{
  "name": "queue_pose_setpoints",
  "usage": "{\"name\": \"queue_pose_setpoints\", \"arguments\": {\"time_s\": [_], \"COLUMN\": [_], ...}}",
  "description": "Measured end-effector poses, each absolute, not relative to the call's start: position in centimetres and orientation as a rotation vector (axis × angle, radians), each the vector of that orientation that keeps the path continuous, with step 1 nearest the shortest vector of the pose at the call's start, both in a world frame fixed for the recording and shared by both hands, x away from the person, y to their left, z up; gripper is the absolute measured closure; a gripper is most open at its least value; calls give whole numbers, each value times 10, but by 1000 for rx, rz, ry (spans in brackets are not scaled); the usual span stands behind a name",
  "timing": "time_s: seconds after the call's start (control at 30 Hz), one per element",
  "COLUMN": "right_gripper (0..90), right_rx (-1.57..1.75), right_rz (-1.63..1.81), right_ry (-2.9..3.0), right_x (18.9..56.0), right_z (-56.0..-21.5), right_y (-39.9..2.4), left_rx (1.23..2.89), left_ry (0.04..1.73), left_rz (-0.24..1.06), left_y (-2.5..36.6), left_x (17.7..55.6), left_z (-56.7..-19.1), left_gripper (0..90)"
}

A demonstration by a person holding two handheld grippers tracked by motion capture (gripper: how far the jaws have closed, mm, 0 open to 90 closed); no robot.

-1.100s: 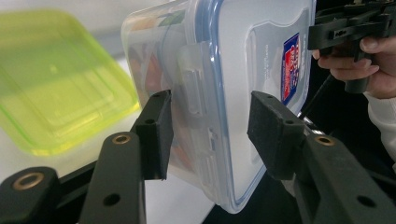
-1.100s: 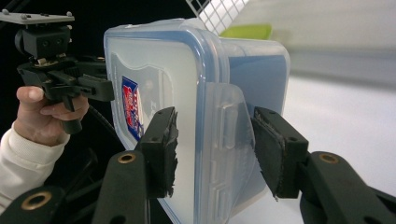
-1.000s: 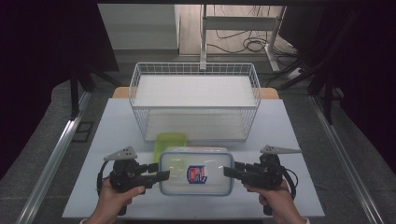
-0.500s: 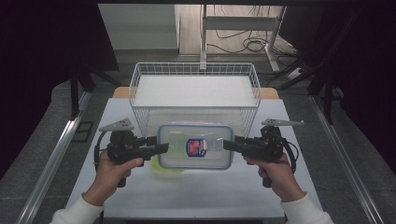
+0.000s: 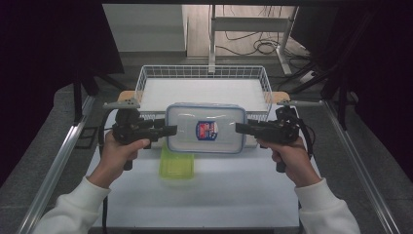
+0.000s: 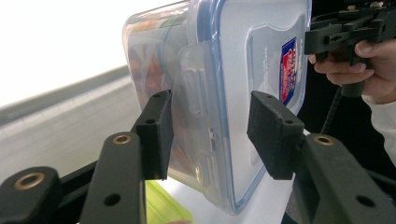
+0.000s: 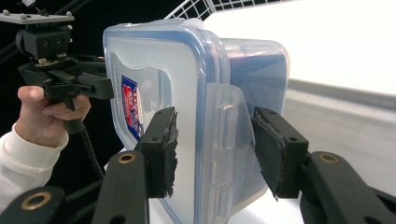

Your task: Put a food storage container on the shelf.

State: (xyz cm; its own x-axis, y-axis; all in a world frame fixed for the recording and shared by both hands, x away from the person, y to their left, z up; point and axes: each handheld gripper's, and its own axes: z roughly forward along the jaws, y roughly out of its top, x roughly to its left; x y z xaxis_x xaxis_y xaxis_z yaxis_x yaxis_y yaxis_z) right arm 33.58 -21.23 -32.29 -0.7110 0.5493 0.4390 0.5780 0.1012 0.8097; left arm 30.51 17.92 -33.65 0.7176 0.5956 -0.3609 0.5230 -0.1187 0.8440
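Note:
A clear plastic container [image 5: 205, 127] with a blue-rimmed lid and a red and blue label hangs in the air just in front of the wire basket [image 5: 146, 78]. My left gripper [image 5: 170, 130] is shut on its left end and my right gripper [image 5: 239, 128] on its right end. In the left gripper view the pads [image 6: 156, 135] clamp the side latch of the container [image 6: 261, 56], one on the lid and one under the body. The right gripper view shows the same grip [image 7: 212, 144] on the container [image 7: 154, 70], with the other hand's gripper [image 7: 60, 79] beyond it.
A small yellow-green box [image 5: 177, 164] lies on the white table [image 5: 234, 195] below the held container. The white wire basket stands at the table's far side. Metal rails run along both table sides, and dark curtains hang left and right.
Both grippers have lifted the container off the table and carried it away from the person toward the basket. The yellow-green box has stayed in place and now lies in front of the container.

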Motion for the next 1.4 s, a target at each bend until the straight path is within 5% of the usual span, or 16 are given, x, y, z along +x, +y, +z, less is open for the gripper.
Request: {"name": "queue_pose_setpoints", "arguments": {"time_s": [0.67, 1.4], "right_gripper": [509, 488], "right_rx": [-1167, -1302], "right_rz": [-1675, -1617], "right_ry": [-2350, -2211], "right_x": [411, 469], "right_z": [-282, -292], "right_y": [-197, -189], "left_rx": [1767, 1678], "left_ry": [908, 1055], "left_rz": [90, -27], "left_y": [193, 197], "left_x": [375, 422], "left_z": [-304, -312], "left_gripper": [519, 493]}}
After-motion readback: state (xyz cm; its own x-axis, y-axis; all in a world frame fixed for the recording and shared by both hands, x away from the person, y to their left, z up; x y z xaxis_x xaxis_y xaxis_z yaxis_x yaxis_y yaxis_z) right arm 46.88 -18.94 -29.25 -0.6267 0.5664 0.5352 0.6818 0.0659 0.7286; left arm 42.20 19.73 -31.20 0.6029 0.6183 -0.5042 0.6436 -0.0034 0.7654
